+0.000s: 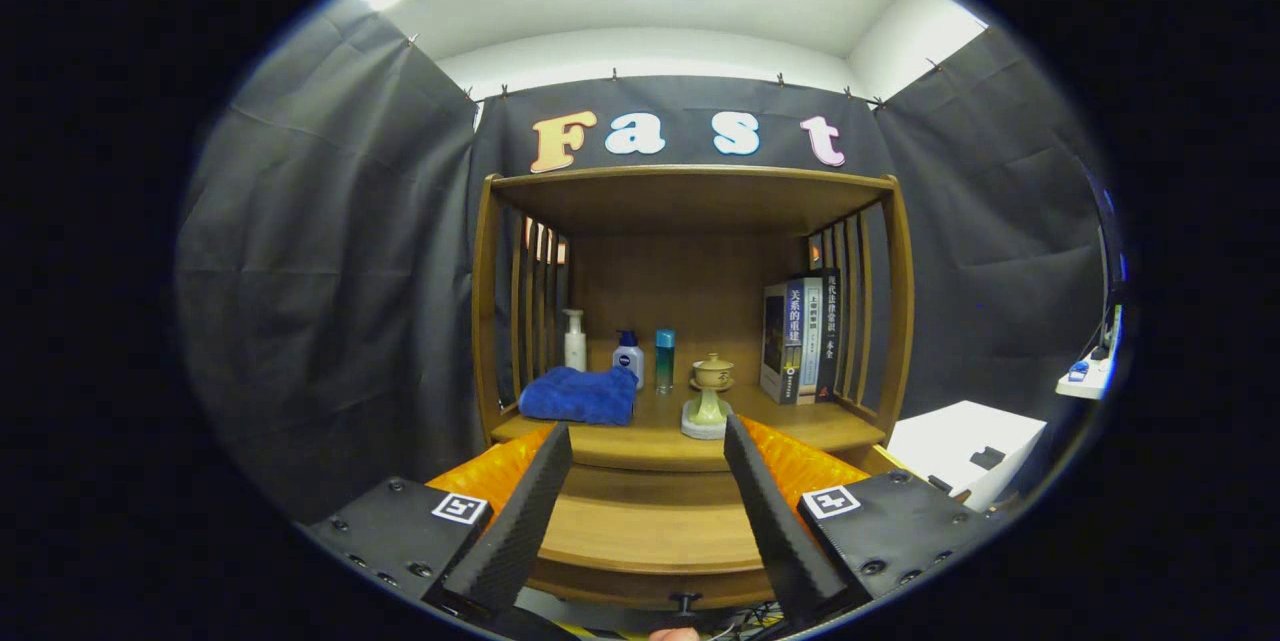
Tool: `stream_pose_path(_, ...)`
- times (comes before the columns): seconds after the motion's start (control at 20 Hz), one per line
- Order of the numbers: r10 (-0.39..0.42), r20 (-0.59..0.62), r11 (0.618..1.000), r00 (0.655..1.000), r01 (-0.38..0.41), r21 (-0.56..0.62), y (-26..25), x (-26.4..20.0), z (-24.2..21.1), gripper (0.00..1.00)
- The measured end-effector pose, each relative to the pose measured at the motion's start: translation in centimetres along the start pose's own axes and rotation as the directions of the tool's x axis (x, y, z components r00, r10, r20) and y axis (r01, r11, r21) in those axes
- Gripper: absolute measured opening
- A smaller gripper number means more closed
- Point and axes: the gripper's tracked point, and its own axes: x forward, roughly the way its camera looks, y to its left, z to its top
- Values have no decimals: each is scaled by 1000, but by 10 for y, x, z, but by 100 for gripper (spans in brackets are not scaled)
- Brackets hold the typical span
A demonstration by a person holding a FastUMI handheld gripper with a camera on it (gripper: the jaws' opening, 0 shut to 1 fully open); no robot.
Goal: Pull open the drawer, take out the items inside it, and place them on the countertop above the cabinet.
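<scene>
Gripper view: my claw (648,441) is spread wide, holding nothing, low in frame. Drawer (650,531) sits between the fingers, knob (684,605) at bottom center, blue towel (580,396) on the counter (800,424) mid-frame.

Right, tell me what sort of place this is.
Likely a staged recording booth made up as a home corner: black cloth walls surround a wooden cabinet whose countertop holds a blue towel, toiletry bottles and books. The hand-held gripper is open before the cabinet.
</scene>
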Motion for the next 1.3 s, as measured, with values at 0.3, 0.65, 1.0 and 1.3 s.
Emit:
stream_pose_path(0.3, -32, 16, 999, 999, 32, 1, -5, -30, -29, 98)
stream_pose_path(0.65, -72, -44, 997, 996, 71, -18, -13, -24, -107, 98)
stream_pose_path(1.0, -125, -112, 992, 986, 123, -26, -33, -14, -160, 99)
stream_pose_path(1.3, -108, -157, 994, 982, 110, 6, -33, -7, -180, 99)
